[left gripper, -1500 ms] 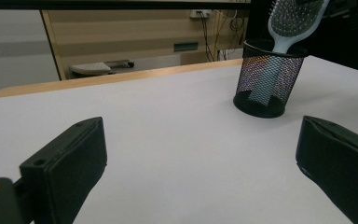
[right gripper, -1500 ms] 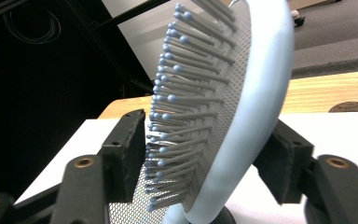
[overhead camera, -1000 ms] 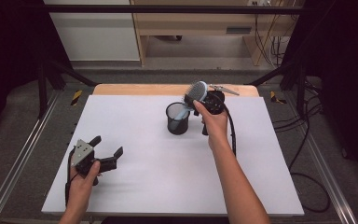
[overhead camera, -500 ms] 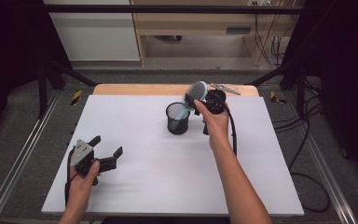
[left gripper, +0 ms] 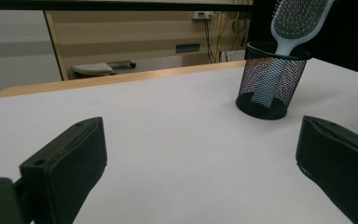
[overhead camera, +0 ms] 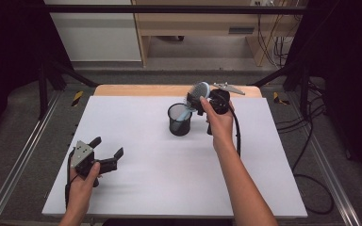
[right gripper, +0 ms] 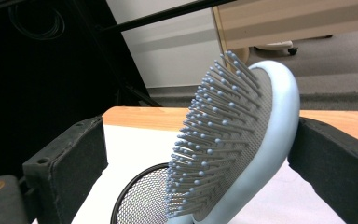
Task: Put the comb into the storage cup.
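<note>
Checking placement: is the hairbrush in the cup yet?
In. The hairbrush handle stands inside the mesh cup, head leaning over the rim.

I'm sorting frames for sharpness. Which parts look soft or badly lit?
High view: soft overall, both sides nearly black. Left gripper view: black wire-mesh cup fairly crisp, near jaws soft. Right gripper view: pale blue paddle hairbrush looms large, bristles sharp, left background dark.

Bright even light, soft shadows, dark edges

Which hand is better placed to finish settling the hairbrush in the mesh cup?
Right. The right gripper brackets the hairbrush over the mesh cup; the left gripper sits far off.
</note>
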The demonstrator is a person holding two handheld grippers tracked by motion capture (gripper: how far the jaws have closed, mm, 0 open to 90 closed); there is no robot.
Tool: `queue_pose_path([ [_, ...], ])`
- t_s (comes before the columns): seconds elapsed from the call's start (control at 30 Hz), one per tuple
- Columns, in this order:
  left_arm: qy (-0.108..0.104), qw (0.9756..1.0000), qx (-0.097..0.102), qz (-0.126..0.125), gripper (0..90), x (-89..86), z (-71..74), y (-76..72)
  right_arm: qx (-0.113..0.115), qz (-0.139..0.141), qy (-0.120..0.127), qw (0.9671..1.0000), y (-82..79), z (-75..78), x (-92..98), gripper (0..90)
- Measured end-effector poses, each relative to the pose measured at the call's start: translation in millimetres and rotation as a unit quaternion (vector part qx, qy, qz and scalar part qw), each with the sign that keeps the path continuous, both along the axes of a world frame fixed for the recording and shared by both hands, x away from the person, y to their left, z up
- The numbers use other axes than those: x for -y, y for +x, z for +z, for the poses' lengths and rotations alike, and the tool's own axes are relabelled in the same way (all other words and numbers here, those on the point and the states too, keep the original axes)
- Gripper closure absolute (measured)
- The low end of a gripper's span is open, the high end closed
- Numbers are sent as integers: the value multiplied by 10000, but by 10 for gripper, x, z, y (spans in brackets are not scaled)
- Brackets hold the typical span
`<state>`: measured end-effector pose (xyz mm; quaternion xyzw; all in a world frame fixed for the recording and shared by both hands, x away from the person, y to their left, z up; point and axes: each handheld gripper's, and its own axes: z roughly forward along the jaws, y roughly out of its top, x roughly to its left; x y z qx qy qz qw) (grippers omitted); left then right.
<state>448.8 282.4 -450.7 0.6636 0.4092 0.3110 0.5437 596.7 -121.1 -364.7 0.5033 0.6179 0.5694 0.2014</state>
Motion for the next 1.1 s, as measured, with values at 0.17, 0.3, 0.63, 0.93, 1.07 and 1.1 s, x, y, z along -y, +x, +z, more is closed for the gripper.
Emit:
queue_pose_path([
  [0.17,-34,10000,9,58,20,-25,3,3,146,34,-59,9999,-32,38,23,51],
  [0.3,-77,9999,6,68,20,-43,5,6,229,34,-137,9996,-58,66,43,59],
  [0.63,-107,9999,9,99,20,-61,6,9,615,-105,-374,9973,-125,142,88,62],
  [0.93,-84,9998,136,94,19,-109,19,-3,935,-211,-437,9944,-185,201,132,69],
  [1.07,-114,9998,128,123,19,-127,23,-4,1068,-191,-551,9926,-221,228,141,68],
  [1.1,-147,9998,113,109,19,-129,22,-3,1104,-181,-566,9921,-234,237,142,68],
])
